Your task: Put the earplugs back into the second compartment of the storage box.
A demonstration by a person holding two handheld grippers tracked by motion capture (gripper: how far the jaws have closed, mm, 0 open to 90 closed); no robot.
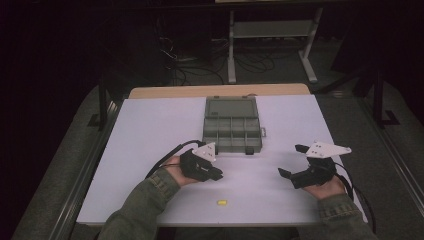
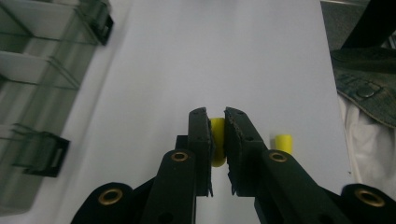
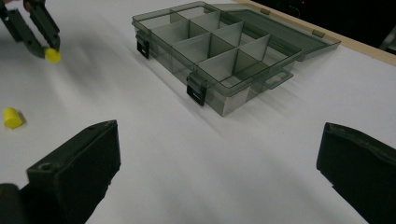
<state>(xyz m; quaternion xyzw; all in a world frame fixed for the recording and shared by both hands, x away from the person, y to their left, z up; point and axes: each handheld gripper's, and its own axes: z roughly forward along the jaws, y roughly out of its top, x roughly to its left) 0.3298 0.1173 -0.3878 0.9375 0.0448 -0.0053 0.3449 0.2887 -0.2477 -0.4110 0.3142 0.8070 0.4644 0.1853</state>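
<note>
Yellow plug (image 2: 216,140) sits clamped between the pads of the left tongs (image 2: 215,114), just clear of the white surface (image 1: 150,150) by the look of the shadow under it in the right gripper view, where it shows as a yellow nub (image 3: 52,55) at the tong tips. Left tongs: clenched on that plug, narrow gap, plug filling it. A second yellow plug (image 2: 283,143) lies loose on the surface just beside the left tongs, near the front edge in the high view (image 1: 221,202).

Step in hand, as I judge it: carry the gripped plug over to the compartment box (image 1: 232,134), which lies open in the middle of the surface with its lid (image 1: 231,108) folded flat on the far side. To do it well: keep the squeeze steady, since the plug looks small, smooth and rounded and could squirt out if the pads shift. Lift enough to clear the near wall and the two black latches (image 3: 196,92) on the box front. Aim straight over one cell, lower inside the dividers, then let go, so it can't bounce into a neighbour cell. All cells look empty from here, so any would do.

Right tongs (image 1: 295,162) hover over the right part of the surface, well apart from the box, released, jaws standing wide with nothing between them. Best kept parked out of the path.

Writing: none readable. No brand or label seen on box, plugs or tongs.
</note>
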